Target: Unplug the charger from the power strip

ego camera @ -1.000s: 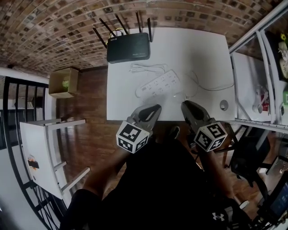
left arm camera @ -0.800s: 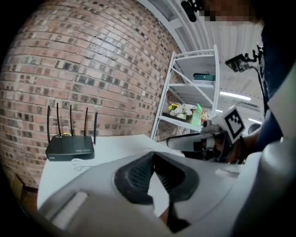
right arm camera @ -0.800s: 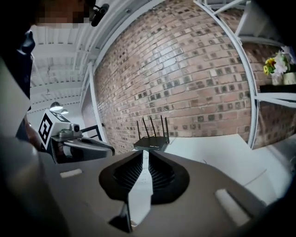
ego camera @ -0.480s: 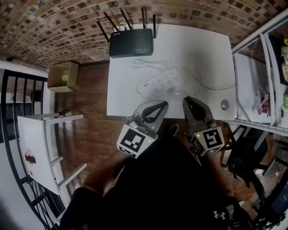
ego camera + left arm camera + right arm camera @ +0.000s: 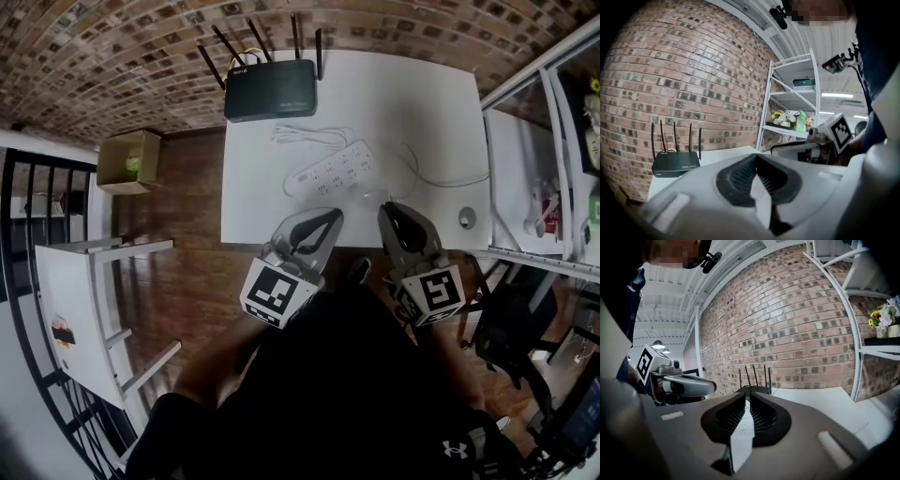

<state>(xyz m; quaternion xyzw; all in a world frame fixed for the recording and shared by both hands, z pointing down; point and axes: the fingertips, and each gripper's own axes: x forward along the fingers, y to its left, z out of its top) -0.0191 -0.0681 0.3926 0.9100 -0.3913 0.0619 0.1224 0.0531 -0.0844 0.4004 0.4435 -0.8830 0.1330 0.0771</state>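
Note:
The white power strip [image 5: 333, 169] lies slantwise in the middle of the white table [image 5: 422, 103]. A small white charger [image 5: 367, 194] sits at its near right end, and its thin cable [image 5: 441, 183] runs off to the right. Both grippers hover over the table's near edge, short of the strip. My left gripper [image 5: 330, 217] [image 5: 756, 155] has its tips together with nothing held. My right gripper [image 5: 387, 210] [image 5: 747, 393] shows only a narrow empty slit between its jaws, pointing toward the strip.
A black router [image 5: 269, 92] [image 5: 675, 164] with antennas stands at the table's far edge, with a coiled white cord [image 5: 309, 139] in front of it. A white shelf unit [image 5: 544, 159] stands to the right. A cardboard box [image 5: 131, 167] and a white rack [image 5: 103, 309] are on the floor to the left.
Both grippers have lifted a little and rolled slightly at the table's near edge. Their jaws have drawn closer together. The strip and charger have not moved.

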